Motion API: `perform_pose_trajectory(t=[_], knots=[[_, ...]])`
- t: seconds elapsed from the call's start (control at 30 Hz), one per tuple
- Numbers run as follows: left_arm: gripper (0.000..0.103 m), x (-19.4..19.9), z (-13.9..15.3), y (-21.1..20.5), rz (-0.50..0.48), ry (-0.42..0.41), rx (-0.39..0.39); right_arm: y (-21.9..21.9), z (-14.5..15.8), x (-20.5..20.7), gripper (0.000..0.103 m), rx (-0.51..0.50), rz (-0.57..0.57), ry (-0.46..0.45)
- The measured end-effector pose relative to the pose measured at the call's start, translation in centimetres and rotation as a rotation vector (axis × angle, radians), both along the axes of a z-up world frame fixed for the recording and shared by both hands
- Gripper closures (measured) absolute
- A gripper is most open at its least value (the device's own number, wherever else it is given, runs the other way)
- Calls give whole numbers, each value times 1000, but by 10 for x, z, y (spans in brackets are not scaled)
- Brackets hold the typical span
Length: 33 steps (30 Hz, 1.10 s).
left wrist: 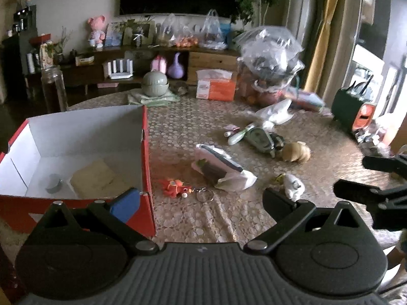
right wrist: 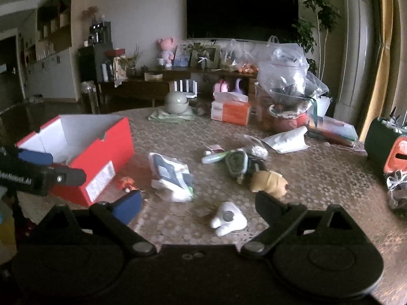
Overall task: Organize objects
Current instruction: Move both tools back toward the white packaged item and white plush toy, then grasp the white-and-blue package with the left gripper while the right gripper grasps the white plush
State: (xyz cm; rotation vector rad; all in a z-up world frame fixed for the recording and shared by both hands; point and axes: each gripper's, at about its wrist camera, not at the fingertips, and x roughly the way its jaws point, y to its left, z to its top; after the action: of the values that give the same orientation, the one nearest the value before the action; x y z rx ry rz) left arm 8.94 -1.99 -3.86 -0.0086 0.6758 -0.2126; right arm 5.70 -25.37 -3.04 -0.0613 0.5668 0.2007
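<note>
Toys (right wrist: 268,180), perhaps three, lie scattered beside one red box (right wrist: 99,152).

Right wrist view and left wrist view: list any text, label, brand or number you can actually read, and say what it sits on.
"...Robot.AI", first letters blurred: white print on the left gripper body, right wrist view.
White label on the red box: print too blurred to read.
Orange tissue box: white panel has printing, too small to read.
White packet: markings unreadable.
Left wrist view: nothing readable; small logo mark on the gripper base only.
</note>
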Motion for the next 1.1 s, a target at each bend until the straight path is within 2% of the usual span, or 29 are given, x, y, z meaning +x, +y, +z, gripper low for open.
perform_pose_trajectory(t=[0.07, 0.13, 0.37, 0.57, 0.77, 0.9, 1.1], knots=[[0, 8, -5, -8, 29, 15, 38, -1, -6, 4, 7, -39, 8, 9], [0, 17, -9, -13, 41, 29, 32, -5, -12, 9, 7, -52, 1, 20], [0, 46, -21, -40, 14, 67, 59, -17, -43, 36, 7, -48, -10, 103], [0, 89, -30, -60, 28, 125, 99, -23, -60, 58, 7, -55, -16, 139], [0, 135, -41, -70, 40, 221, 70, -25, -77, 79, 9, -68, -20, 180], [1, 159, -55, -73, 63, 303, 89, -25, -89, 91, 9, -72, -35, 205], [1, 174, -71, -73, 71, 347, 79, -19, -99, 100, 9, -71, -4, 228]])
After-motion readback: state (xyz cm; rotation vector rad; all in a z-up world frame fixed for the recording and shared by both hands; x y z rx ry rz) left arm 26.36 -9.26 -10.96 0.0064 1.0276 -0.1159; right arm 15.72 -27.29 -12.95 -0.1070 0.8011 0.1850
